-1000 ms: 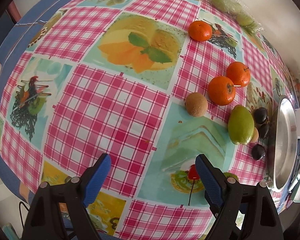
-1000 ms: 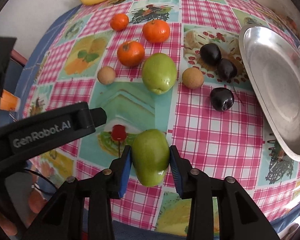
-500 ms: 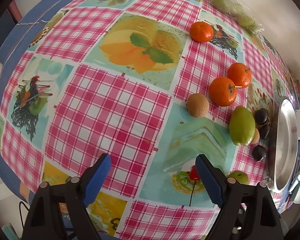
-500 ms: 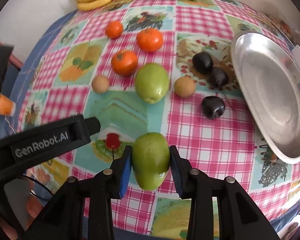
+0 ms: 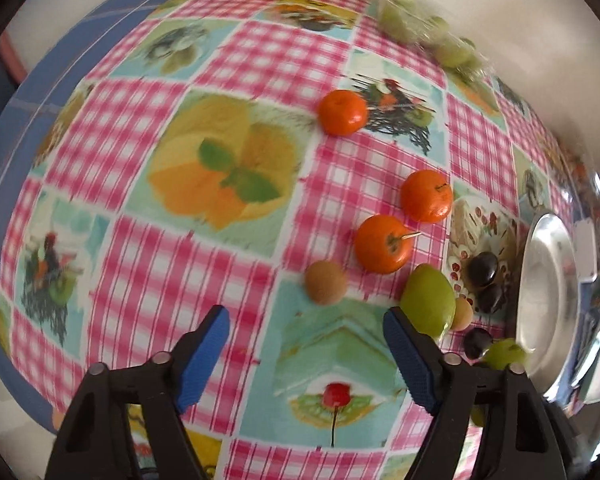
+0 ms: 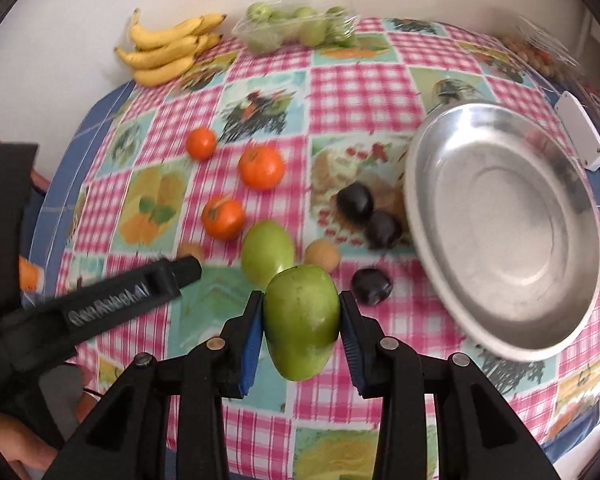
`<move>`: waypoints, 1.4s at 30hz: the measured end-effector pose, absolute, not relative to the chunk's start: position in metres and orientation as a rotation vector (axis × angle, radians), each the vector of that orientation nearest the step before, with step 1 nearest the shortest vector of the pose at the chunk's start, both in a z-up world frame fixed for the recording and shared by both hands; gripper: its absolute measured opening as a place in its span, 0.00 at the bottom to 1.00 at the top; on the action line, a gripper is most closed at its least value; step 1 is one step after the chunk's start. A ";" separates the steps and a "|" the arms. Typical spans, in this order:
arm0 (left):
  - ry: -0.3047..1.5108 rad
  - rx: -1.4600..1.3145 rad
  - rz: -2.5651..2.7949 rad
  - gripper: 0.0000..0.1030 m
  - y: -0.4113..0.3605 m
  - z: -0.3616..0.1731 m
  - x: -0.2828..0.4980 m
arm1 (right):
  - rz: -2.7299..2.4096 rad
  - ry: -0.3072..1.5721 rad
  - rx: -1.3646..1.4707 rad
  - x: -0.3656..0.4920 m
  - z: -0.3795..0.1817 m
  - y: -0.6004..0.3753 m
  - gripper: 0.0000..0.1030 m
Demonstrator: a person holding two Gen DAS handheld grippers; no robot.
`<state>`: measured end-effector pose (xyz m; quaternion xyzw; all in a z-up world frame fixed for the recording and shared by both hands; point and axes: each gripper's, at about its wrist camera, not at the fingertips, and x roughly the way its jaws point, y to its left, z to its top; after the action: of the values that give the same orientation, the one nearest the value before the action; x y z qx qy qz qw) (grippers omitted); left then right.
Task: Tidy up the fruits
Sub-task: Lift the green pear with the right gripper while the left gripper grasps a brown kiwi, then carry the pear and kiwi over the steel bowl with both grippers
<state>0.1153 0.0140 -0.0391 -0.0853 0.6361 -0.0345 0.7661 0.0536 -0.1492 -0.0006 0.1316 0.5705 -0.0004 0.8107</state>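
Desk: a desk (image 6: 364, 88) with a pink checked cloth, by a white wall.
Right tongs (image 6: 301, 330): clamped on a green fruit (image 6: 300, 324), held up over the cloth, near the silver plate (image 6: 500, 224).
Left tongs (image 5: 306, 356): closing, with nothing between them.
Other fruit: three oranges (image 6: 261, 167), dark plums (image 6: 355, 202), bananas (image 6: 166, 48).

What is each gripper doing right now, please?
Left gripper: jaws closing, with nothing between them.
Right gripper: shut on a green fruit, held above the table.
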 end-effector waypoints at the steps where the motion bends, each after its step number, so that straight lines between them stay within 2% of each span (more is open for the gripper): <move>1: 1.387 -0.177 -0.081 0.70 0.011 -0.040 0.118 | -0.008 1.213 0.292 0.057 0.001 -0.153 0.37; 12: 1.387 -0.046 -0.073 0.26 -0.023 -0.052 0.150 | -0.027 1.159 0.351 0.077 0.020 -0.181 0.37; 28: 1.280 -0.185 -0.017 0.26 0.008 -0.024 0.146 | -0.051 1.189 0.391 0.074 0.011 -0.200 0.37; 42: 1.204 -0.151 -0.122 0.26 -0.042 0.008 0.135 | -0.181 1.185 0.422 0.062 0.011 -0.251 0.37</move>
<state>0.1346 -0.0421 0.0079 -0.0711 0.5652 -0.0574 0.8199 0.0621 -0.2508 0.0113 0.1969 0.5536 -0.0845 0.8047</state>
